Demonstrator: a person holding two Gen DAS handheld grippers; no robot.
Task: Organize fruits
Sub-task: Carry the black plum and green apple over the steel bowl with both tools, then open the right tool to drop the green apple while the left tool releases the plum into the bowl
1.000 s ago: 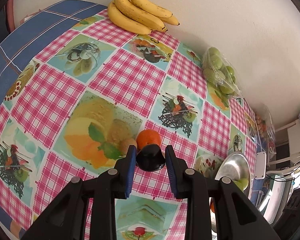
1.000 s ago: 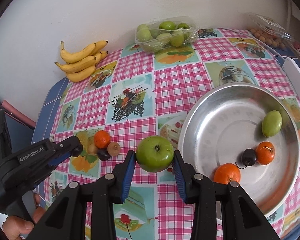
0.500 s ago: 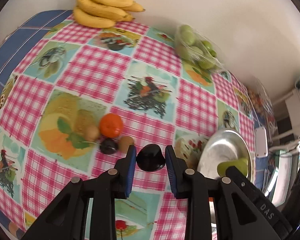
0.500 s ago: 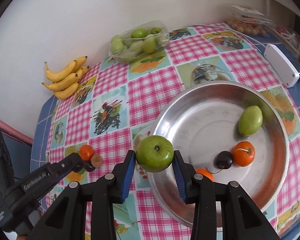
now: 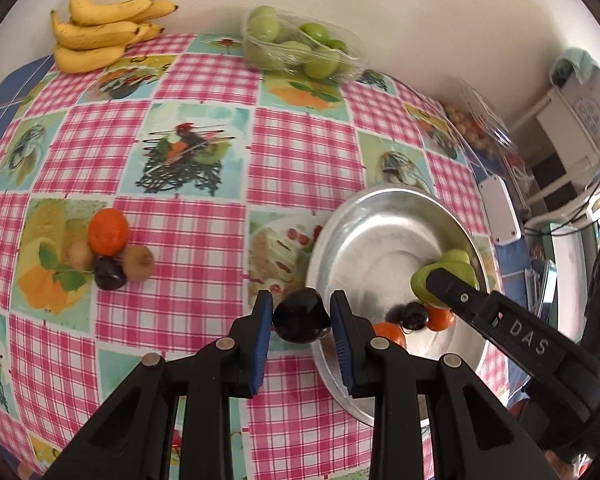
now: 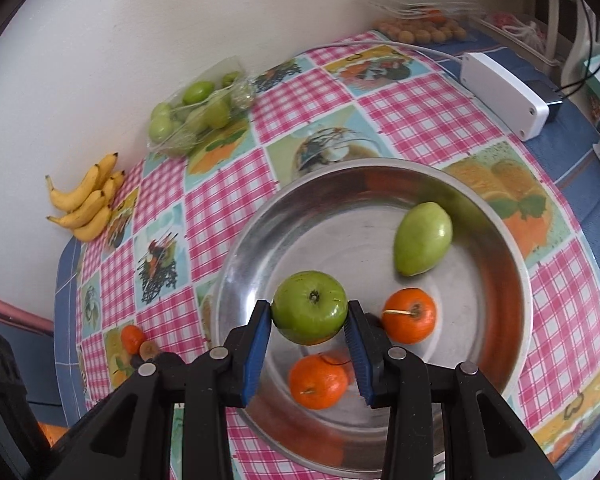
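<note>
My left gripper (image 5: 301,316) is shut on a dark plum (image 5: 301,315), held above the tablecloth just left of the steel bowl (image 5: 380,204). My right gripper (image 6: 309,318) is shut on a green apple (image 6: 309,306), held over the steel bowl (image 6: 516,280). The bowl holds a green mango (image 6: 422,240), two tangerines (image 6: 409,315) (image 6: 318,381) and a dark plum, seen in the left wrist view (image 5: 414,316). On the cloth lie a tangerine (image 5: 108,232), a plum (image 5: 109,273) and two kiwis (image 5: 139,263).
Bananas (image 5: 100,32) and a plastic tray of green fruit (image 5: 300,46) stand at the wall. A box of small fruit (image 6: 420,12) and a white adapter (image 6: 504,94) lie at the far right of the table.
Both grippers have moved right toward the bowl with their fruit. The green apple is now over the bowl's inside; the plum is near the bowl's left rim.
</note>
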